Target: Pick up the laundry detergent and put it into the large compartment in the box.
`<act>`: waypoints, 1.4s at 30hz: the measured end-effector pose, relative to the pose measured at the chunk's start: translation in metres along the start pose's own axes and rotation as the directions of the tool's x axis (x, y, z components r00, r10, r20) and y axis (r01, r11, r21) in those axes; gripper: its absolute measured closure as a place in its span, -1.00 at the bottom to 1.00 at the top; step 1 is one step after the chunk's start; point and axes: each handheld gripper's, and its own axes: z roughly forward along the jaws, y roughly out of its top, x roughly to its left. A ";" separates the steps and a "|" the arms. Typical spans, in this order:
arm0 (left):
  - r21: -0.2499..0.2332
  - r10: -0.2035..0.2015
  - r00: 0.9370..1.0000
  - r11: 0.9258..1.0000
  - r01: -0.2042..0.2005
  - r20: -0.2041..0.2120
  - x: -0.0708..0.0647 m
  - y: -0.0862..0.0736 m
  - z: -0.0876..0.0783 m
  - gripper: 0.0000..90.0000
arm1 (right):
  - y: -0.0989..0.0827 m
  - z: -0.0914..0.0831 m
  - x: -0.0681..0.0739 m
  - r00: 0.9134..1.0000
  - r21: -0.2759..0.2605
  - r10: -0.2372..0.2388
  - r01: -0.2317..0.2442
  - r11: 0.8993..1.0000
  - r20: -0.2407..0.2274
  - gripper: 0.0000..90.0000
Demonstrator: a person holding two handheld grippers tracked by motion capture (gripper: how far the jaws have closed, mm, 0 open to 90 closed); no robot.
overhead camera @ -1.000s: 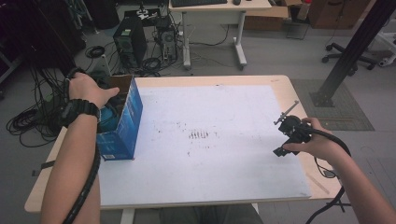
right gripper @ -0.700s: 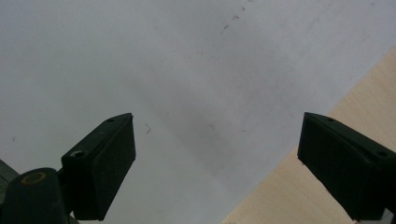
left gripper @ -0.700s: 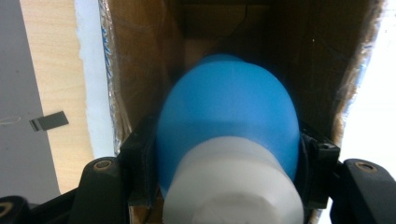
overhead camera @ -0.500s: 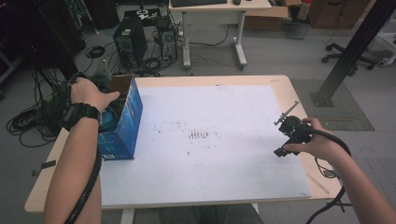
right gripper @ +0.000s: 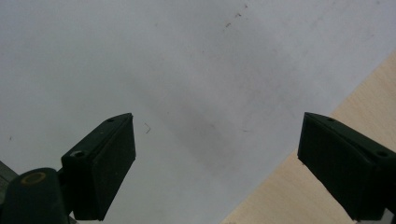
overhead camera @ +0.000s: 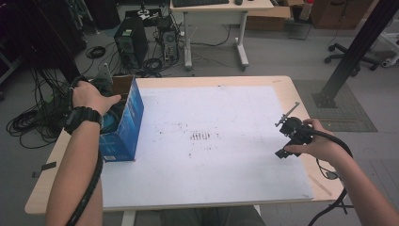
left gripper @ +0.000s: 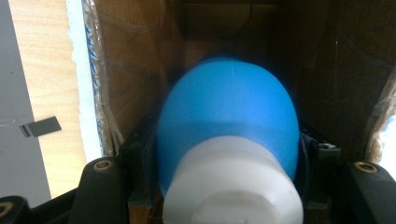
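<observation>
A blue bulb-shaped object with a white base (left gripper: 229, 140) sits between the jaws of my left gripper (left gripper: 226, 156), which is shut on it inside a brown cardboard interior. From the high view, my left hand (overhead camera: 89, 96) reaches into the open top of a blue box (overhead camera: 124, 129) at the table's left edge, and the hand hides most of that gripper. My right gripper (overhead camera: 291, 136) hovers over the right side of the white sheet (overhead camera: 211, 141). Its jaws stand wide open (right gripper: 217, 163) with nothing between them.
The white sheet covers most of the wooden table (overhead camera: 301, 99), with dark smudges near its middle (overhead camera: 201, 136). Cables trail from both grippers. On the floor beyond the table are computer towers (overhead camera: 129, 40), a desk (overhead camera: 216, 28) and a black post (overhead camera: 350, 52).
My left hand has edged slightly lower over the box, still holding the blue object. The right gripper has kept still.
</observation>
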 end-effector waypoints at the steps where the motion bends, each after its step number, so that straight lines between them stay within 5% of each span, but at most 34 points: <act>1: 0.000 0.002 1.000 1.000 -0.002 0.000 0.000 0.000 0.000 -0.17 | 0.000 0.000 0.000 1.000 0.000 0.000 0.000 1.000 0.001 -0.75; 42: -0.009 0.000 1.000 1.000 0.000 -0.010 -0.003 -0.004 -0.001 -0.31 | -0.005 0.001 0.000 1.000 -0.004 0.000 0.000 1.000 -0.001 -0.75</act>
